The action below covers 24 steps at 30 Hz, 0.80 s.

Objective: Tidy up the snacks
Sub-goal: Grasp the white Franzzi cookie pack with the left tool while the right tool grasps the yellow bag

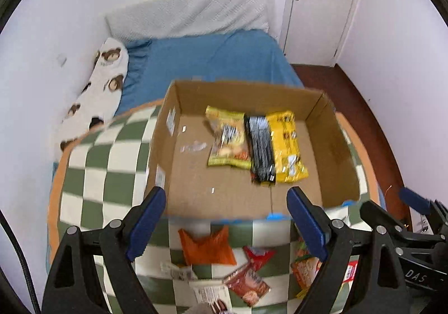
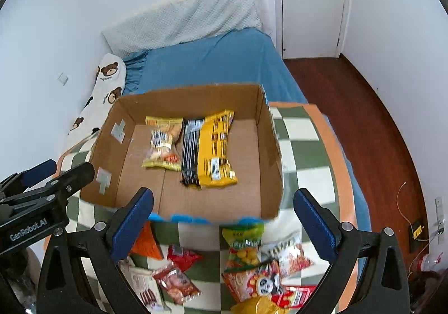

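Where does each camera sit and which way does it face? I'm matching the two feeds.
Left wrist: on the left gripper, looking down-forward at the cardboard box; right gripper at right edge.
Right wrist: on the right gripper, same direction; left gripper at left edge.
Shared: box, yellow snack packs, checkered blanket.

Both wrist cams above bed, facing down; share box (image 1: 246, 146) (image 2: 190, 151).
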### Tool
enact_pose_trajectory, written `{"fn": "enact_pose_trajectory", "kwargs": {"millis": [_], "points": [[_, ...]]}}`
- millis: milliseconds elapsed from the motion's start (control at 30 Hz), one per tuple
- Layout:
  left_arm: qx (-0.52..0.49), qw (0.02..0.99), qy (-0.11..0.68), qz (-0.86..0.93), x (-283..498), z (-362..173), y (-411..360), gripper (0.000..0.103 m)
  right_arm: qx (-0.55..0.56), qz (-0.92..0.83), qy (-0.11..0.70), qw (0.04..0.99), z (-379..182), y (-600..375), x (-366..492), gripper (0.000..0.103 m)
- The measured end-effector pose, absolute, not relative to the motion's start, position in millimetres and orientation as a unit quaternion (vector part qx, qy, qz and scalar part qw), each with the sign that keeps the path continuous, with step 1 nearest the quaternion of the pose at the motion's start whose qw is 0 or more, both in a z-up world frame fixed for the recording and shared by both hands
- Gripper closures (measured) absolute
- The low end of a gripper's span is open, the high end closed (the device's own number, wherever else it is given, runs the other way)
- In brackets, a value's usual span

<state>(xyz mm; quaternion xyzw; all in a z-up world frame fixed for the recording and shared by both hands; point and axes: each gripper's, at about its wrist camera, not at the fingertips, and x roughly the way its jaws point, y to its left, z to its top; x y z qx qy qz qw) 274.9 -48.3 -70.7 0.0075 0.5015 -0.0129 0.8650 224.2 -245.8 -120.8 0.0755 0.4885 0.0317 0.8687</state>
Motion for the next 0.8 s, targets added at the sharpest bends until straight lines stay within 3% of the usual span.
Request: {"fn": "enact_pose_trajectory", "kwargs": {"millis": [567, 700, 800], "points": [[-0.033, 0.703, 0.709, 0.036, 182.9, -256.4, -13.8, 0.015, 0.172, 0.005, 0.653, 0.737, -280.5, -295.4, 146.3, 0.001], [-0.015, 0.683, 0.73, 0.016, 172.2, -291.4, -20.7, 0.015, 0.136, -0.008, 0.667, 0.733, -294.2, -294.7, 128.0, 0.001], [-0.006, 0.68, 0.733, 0.005, 166.1, -303.0, -23.5, 0.015, 0.031, 0.016, 0.679, 0.733, -305.9, -272.1, 125.0, 0.001]]}}
